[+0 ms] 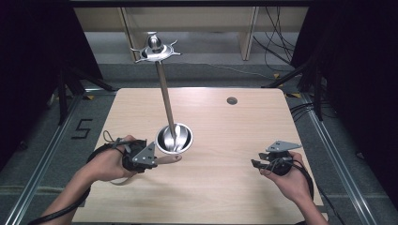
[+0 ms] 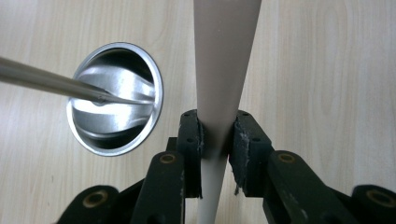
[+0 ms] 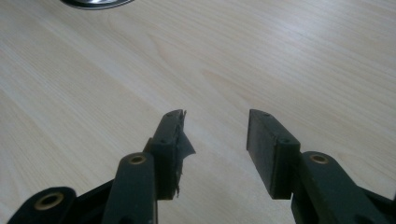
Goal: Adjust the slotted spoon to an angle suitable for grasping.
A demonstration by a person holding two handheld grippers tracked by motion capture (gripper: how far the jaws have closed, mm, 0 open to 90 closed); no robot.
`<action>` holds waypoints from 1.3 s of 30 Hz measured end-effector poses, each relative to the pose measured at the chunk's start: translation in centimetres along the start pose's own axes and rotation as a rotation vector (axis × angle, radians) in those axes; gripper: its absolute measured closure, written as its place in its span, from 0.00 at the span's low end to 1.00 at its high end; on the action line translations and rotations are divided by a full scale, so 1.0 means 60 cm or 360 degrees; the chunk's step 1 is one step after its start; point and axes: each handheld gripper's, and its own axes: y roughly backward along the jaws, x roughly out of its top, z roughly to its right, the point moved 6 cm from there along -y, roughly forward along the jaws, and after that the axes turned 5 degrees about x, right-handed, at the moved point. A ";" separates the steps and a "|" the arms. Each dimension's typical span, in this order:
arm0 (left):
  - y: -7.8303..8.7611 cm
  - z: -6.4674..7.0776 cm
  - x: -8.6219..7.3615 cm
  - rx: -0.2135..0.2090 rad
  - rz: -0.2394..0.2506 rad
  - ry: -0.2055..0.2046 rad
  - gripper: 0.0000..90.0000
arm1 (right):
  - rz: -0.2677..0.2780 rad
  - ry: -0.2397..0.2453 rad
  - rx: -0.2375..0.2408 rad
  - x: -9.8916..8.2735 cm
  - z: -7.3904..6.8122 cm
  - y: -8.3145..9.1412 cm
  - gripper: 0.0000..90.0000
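A metal stand rises from a round bowl-shaped base (image 1: 162, 140) near the table's middle. Its thin pole (image 1: 165, 93) leans away to a pronged top piece (image 1: 155, 49). Just left of the base, my left gripper (image 1: 154, 161) is shut on a flat tan tapered stick (image 1: 170, 159) whose end points right, in front of the base. In the left gripper view the stick (image 2: 226, 56) runs up from between the pads of the left gripper (image 2: 215, 126), with the base (image 2: 114, 98) and pole (image 2: 42, 81) to its left. My right gripper (image 1: 257, 164) hovers open at the table's right, and the right gripper (image 3: 215, 135) holds nothing over bare wood.
The light wooden table (image 1: 225, 187) has a small round grommet hole (image 1: 232, 100) near its far edge. A black "5" mark (image 1: 82, 128) lies on the grey floor to the left. Cables (image 1: 281, 42) trail at the back right, beside wooden shelf legs (image 1: 247, 33).
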 end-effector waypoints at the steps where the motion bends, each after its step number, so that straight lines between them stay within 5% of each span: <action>1: 0.002 -0.001 -0.001 0.0009 0.0005 0.0017 0.82 | -0.0001 -0.0021 0.0003 0.000 -0.002 0.000 0.63; 11: 0.032 -0.013 -0.011 0.0119 0.0099 0.0223 0.82 | 0.0008 -0.0002 0.0002 0.000 -0.001 0.000 0.63; 15: 0.048 -0.020 -0.016 0.0212 0.0180 0.0377 0.82 | -0.0001 -0.0012 0.0005 -0.001 -0.002 -0.001 0.63; 21: 0.077 -0.026 -0.027 0.0298 0.0226 0.0458 0.82 | 0.0012 0.0013 -0.0001 0.000 0.000 -0.001 0.63; 24: 0.086 -0.023 -0.024 0.0339 0.0340 0.0604 0.82 | 0.0000 -0.0003 0.0000 -0.001 -0.001 -0.001 0.63; 31: 0.106 -0.024 -0.032 0.0499 0.0464 0.0876 0.83 | 0.0007 0.0027 -0.0001 0.001 0.000 -0.002 0.63; 36: 0.114 -0.022 -0.034 0.0566 0.0543 0.1036 0.82 | 0.0011 0.0024 -0.0002 0.001 -0.001 -0.003 0.63; 39: 0.119 -0.025 -0.032 0.0599 0.0581 0.1049 0.83 | 0.0011 0.0021 -0.0002 0.001 -0.001 -0.003 0.63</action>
